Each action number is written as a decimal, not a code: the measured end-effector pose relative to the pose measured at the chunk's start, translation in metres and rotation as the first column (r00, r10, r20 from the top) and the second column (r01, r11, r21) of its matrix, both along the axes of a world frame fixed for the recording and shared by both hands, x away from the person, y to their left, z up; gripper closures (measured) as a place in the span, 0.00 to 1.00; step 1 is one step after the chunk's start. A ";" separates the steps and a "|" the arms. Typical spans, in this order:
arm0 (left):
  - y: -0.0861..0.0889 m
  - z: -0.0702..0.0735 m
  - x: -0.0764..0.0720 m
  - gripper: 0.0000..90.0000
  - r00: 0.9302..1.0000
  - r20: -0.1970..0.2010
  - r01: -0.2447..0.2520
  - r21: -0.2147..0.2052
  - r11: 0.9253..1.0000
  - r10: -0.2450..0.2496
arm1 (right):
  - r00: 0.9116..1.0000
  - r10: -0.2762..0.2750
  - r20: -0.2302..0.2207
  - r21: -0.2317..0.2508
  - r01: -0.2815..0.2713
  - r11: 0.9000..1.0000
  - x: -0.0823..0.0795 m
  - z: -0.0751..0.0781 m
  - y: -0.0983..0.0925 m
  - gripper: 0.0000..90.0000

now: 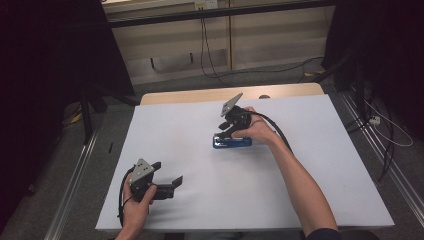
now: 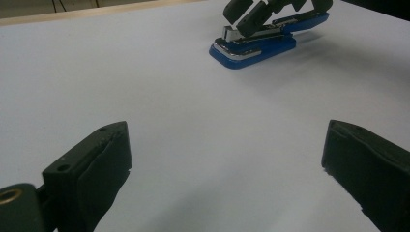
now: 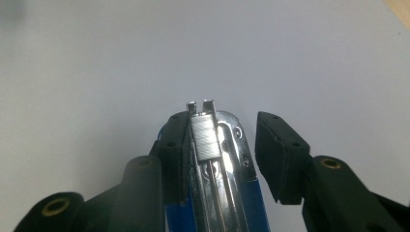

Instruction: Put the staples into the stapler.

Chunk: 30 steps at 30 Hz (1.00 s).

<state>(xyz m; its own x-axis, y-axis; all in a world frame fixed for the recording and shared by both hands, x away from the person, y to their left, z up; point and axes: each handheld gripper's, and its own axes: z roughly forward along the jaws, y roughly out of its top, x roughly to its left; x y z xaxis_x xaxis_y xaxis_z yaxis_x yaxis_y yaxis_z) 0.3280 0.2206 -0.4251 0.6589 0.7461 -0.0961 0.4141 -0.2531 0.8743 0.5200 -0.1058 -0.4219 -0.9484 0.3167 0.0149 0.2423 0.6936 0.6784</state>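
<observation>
A blue stapler [image 1: 232,143] lies on the white table [image 1: 190,115] a little past its middle, with its chrome magazine and a strip of staples [image 3: 205,137] exposed at the front end. My right gripper [image 1: 221,134] points down over the stapler [image 3: 241,193] and straddles it. One pad [image 3: 175,159] sits against the magazine's side, while the other pad [image 3: 278,154] stands clear with a gap, so the gripper [image 3: 222,133] is open. My left gripper [image 1: 167,173] rests near the front left of the table, jaws wide open with nothing between them [image 2: 227,145]. It faces the stapler [image 2: 256,46] from a distance.
The table's wooden far edge [image 1: 230,93] shows beyond the white sheet. Cables [image 1: 207,55] trail across the floor behind, and metal rails [image 1: 75,175] run along both sides. White surface lies open between the two grippers.
</observation>
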 end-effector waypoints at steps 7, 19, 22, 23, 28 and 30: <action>0.001 0.000 0.000 0.04 1.000 0.002 -0.001 0.002 1.000 0.001 | 0.999 -0.043 -0.020 0.024 0.043 0.999 -0.004 -0.004 -0.002 0.45; -0.001 0.000 0.001 0.04 1.000 0.001 -0.001 0.007 1.000 0.001 | 0.980 -0.196 -0.025 0.084 0.197 0.977 -0.014 -0.003 -0.017 0.21; -0.001 -0.001 0.001 0.04 1.000 0.001 -0.001 0.007 1.000 0.001 | 0.973 -0.229 -0.025 0.105 0.231 0.967 -0.017 -0.002 -0.019 0.16; -0.001 -0.001 0.001 0.04 1.000 0.001 -0.002 0.008 1.000 0.002 | 0.971 -0.238 -0.023 0.107 0.239 0.965 -0.018 -0.002 -0.020 0.15; 0.000 0.000 0.001 0.04 1.000 0.007 -0.011 0.002 1.000 0.011 | 0.963 -0.269 -0.002 0.103 0.268 0.958 -0.024 0.000 -0.025 0.10; 0.000 0.000 0.001 0.04 1.000 0.008 -0.018 0.004 1.000 0.018 | 0.957 -0.290 -0.009 0.119 0.289 0.950 -0.026 0.001 -0.028 0.09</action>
